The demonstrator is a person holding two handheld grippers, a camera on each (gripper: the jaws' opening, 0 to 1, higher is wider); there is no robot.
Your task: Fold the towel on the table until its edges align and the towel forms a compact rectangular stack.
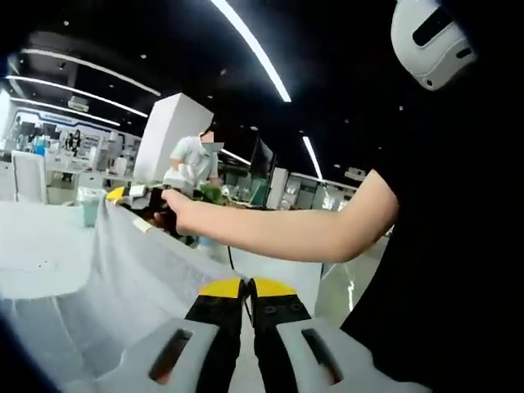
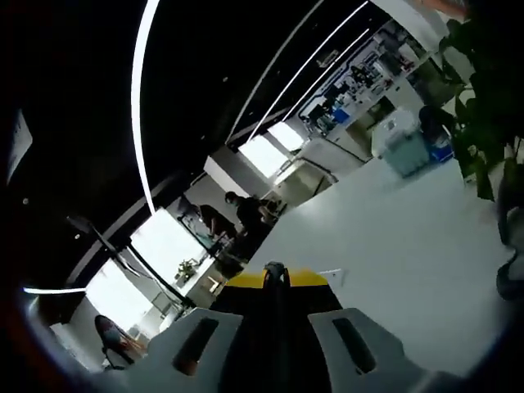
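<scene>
Fingers (image 1: pixel 246 288) of the left gripper pinch shut on the pale grey cloth towel (image 1: pixel 143 270), lifted above the white table (image 1: pixel 33 246). Its raised edge runs away toward the right gripper (image 1: pixel 151 203) in the person's hand (image 1: pixel 184 211). From its own view, right fingers (image 2: pixel 276 274) look shut, something thin between them. No readable writing.

The pale grey towel (image 1: pixel 139 270) hangs lifted and stretched taut above the white table (image 1: pixel 41 246).
</scene>
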